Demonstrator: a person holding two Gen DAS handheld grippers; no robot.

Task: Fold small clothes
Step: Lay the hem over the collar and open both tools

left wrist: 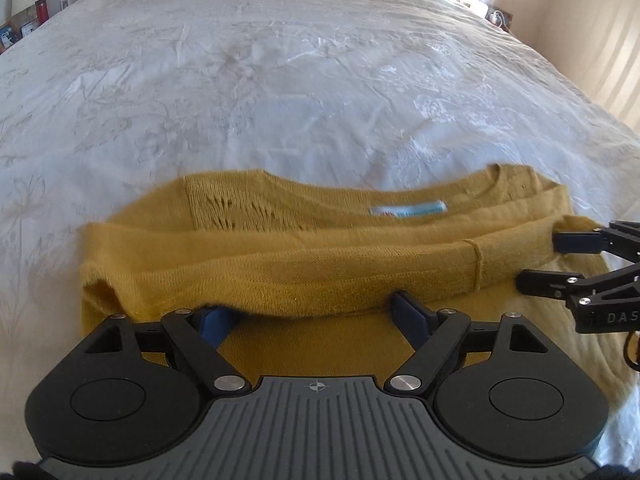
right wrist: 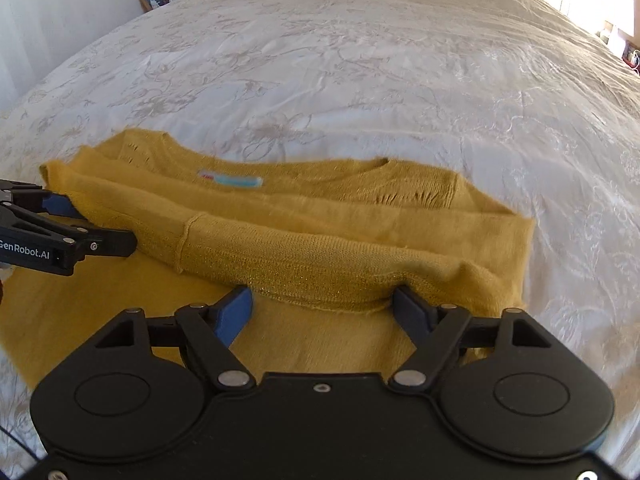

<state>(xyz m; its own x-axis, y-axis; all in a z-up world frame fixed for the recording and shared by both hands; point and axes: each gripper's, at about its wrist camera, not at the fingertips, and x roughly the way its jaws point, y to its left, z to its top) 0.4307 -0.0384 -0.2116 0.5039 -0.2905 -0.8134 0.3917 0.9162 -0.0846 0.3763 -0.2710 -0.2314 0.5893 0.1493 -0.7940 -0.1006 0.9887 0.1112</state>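
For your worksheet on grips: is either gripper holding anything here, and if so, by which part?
Nothing is held. The left gripper and right gripper both stand open at the folded-over hem of the mustard knit sweater, which lies on the bedspread.

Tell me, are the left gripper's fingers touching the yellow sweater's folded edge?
Cannot tell. In the left wrist view the open left gripper has its blue fingers right at the yellow sweater's folded edge, but blur and overlap hide any contact or gap.
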